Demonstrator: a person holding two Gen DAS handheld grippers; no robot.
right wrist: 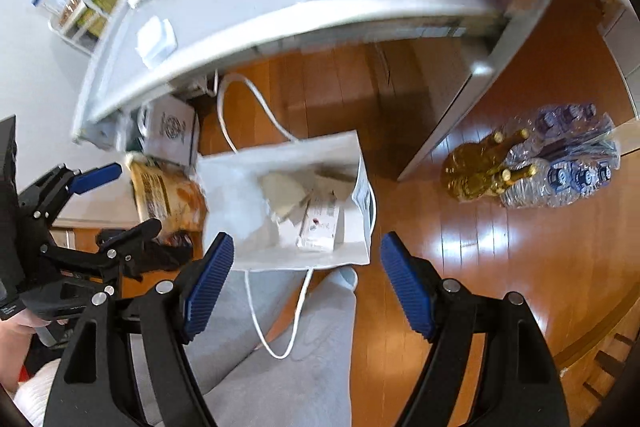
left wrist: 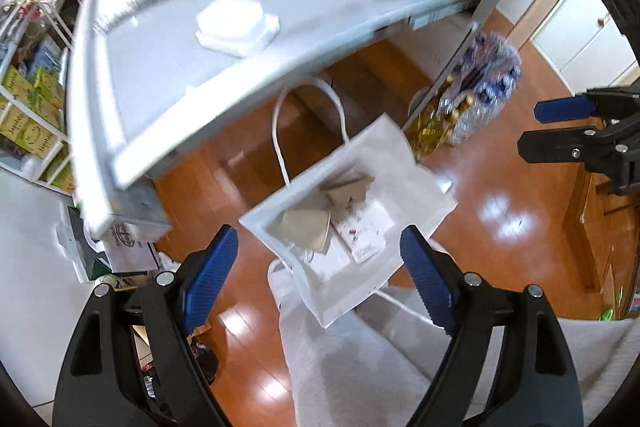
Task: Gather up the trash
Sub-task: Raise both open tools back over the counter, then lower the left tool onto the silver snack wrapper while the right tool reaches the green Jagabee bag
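Both our fingers stand wide and empty above the white paper bag (left wrist: pixel 352 227); remaining trash on the surface (left wrist: pixel 168 67) lies beyond, nearer our left gripper (left wrist: pixel 320 263) than our right gripper (right wrist: pixel 306 279).

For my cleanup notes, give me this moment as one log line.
left gripper: open, empty | right gripper: open, empty | white paper bag: on floor, holds cardboard scraps | table: trash remaining
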